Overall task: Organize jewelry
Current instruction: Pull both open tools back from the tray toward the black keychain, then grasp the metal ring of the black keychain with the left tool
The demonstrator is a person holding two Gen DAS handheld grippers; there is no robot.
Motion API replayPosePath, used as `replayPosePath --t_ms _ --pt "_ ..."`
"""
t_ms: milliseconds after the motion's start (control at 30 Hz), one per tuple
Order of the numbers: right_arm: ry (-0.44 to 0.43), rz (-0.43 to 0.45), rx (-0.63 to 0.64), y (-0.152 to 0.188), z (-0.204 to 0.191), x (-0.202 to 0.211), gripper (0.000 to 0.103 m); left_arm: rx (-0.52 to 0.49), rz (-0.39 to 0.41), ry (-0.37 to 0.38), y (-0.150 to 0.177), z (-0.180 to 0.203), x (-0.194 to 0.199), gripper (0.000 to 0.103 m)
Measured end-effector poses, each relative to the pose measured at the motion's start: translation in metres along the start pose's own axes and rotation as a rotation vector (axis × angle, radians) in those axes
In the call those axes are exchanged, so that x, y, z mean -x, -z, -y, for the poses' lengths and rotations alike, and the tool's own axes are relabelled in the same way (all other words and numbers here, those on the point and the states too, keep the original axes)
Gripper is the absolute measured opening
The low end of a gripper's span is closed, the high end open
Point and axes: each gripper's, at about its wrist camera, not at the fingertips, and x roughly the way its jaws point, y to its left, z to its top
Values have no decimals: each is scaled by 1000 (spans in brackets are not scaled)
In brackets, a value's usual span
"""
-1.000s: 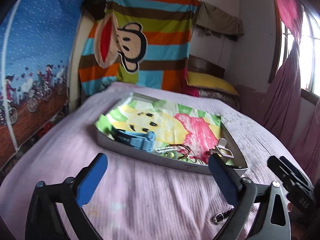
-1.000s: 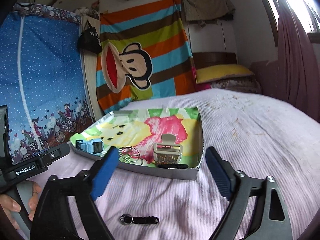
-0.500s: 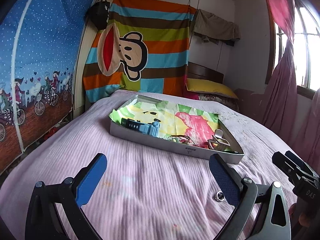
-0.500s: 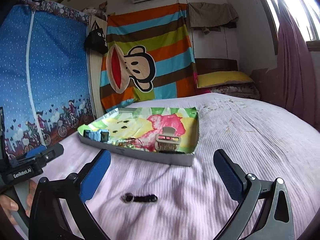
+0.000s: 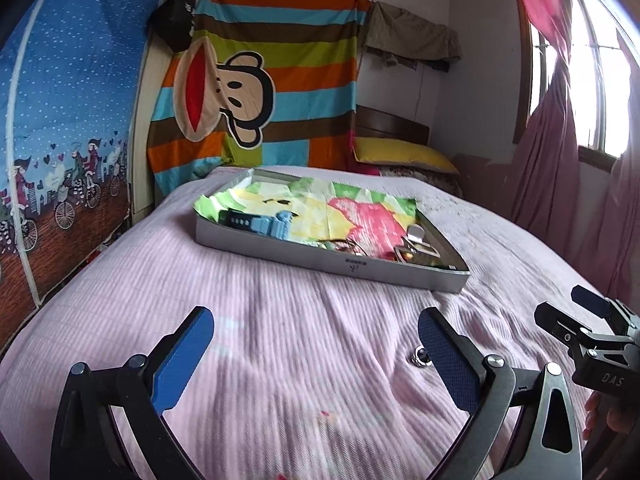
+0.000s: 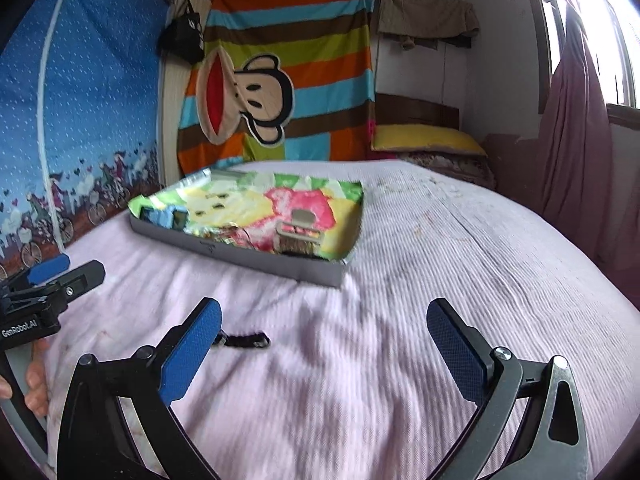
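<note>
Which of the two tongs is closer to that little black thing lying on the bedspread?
Right. The small black item lies just past the right tongs' left fingertip. From the left tongs it peeks out beyond the right finger, slightly farther off.

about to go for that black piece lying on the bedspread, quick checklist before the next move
1. Right gripper open: ok.
2. Left gripper open, nothing held: ok.
3. Black piece apart from the tray: ok.
4. Piece between the right fingers: not ok, it lies beside the left finger.
5. Room in the tray: ok, bare patches show.
6. What the piece is: cannot tell, blurred.
</note>
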Motion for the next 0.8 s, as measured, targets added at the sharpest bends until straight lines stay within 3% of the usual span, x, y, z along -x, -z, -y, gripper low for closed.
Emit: replayPosePath --t_ms 400,633,800 --pt "-29 -108 -63 9 7 -20 98 -81 -146 50 8 17 -22 103" --pt "-97 -167 -59 15 -3 -36 60 -102 -202 97 10 22 -31 102" --pt "-150 -199 -84 19 -6 -48 37 -109 -247 146 11 28 -39 84"
